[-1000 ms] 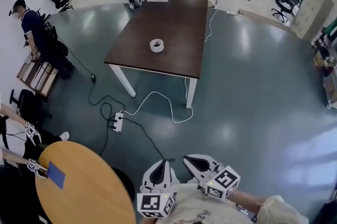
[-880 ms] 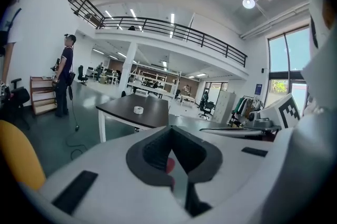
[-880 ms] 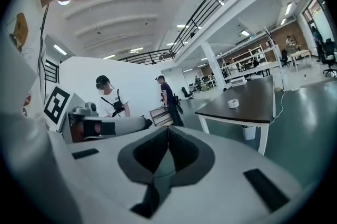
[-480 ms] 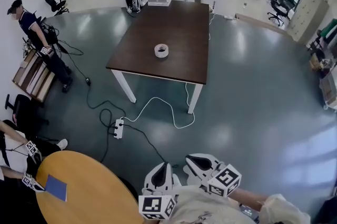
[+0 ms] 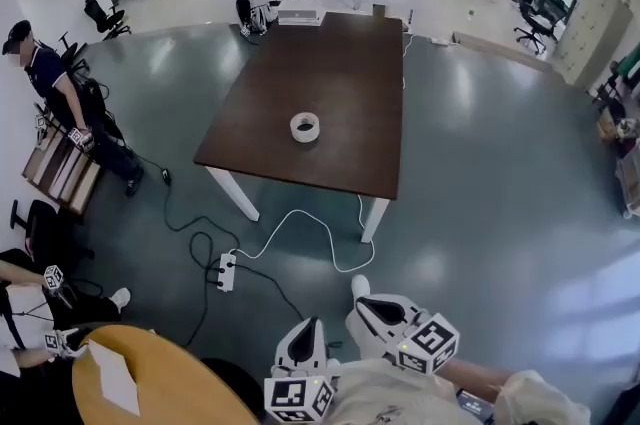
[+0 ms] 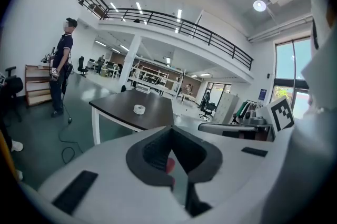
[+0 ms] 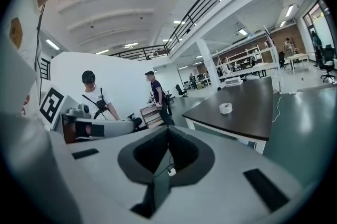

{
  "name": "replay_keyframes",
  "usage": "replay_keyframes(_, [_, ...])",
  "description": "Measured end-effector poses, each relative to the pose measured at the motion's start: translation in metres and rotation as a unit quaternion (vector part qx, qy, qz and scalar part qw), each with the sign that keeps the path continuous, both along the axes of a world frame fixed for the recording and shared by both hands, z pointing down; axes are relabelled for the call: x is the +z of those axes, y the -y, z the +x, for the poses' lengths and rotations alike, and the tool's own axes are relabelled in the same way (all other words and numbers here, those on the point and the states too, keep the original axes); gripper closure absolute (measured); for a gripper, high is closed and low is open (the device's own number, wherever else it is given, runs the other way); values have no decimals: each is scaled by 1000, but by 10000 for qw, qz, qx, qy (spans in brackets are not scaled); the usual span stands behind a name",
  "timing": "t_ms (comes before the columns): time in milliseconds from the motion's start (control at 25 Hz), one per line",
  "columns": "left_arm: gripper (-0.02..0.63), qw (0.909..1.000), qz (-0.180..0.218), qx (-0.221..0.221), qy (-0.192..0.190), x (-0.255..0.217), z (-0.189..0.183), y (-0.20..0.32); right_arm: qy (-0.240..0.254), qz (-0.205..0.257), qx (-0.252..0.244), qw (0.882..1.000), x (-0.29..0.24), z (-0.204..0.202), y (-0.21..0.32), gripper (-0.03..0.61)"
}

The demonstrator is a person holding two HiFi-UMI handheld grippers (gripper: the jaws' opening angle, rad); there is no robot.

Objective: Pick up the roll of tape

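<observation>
The tape (image 5: pixel 305 127) lies flat on the far surface (image 5: pixel 350 63). Near, the left gripper (image 5: pixel 306 323) and right gripper (image 5: pixel 360 303) hang over the floor (image 5: pixel 480 213), both with fingers pressed together, empty.

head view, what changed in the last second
The dark table and the roll of tape on it have slid lower and nearer in frame; the round wooden table has slipped toward the bottom-left corner: the wearer is walking up. Nothing taken or released; the left gripper and right gripper stay shut and empty, tape unmoved.

Roll of tape (image 5: pixel 305 127) on the table (image 5: pixel 340 83), cable (image 5: pixel 300 218) on the floor before it, both tongs well short.
</observation>
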State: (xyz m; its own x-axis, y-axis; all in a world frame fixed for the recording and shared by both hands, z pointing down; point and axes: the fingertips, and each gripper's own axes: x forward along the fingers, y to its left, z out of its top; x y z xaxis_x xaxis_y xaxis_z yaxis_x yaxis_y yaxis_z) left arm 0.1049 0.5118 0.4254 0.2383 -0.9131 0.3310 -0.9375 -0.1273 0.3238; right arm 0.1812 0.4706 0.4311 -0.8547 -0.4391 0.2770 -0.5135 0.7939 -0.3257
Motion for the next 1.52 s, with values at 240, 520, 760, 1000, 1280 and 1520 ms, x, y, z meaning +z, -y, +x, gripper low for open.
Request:
replay_keyframes(240, [614,9999,-54,12,147,-13,20,145,75,67,-225,9997,-14,17,131,572])
replay_keyframes(520, [613,9995,-60,-8,323,-21,45,264,56,204,-443,9988,-5,32,237,572])
replay_keyframes(760, [612,9993,-187,-218,236,-15,54,330,65,262,-532,9982,0,34,312,572])
replay_keyframes(1000, [612,9989,-247,-335,199,-13,40,355,130,294,-535,9980,-2,24,339,572])
replay_keyframes(1280, [614,9987,-195,-461,21,-16,2,400,-10,119,-506,9986,6,-10,386,572])
replay_keyframes(1520, [613,9991,-356,-158,-194,9,-50,470,-204,14,-243,9995,20,-69,463,572])
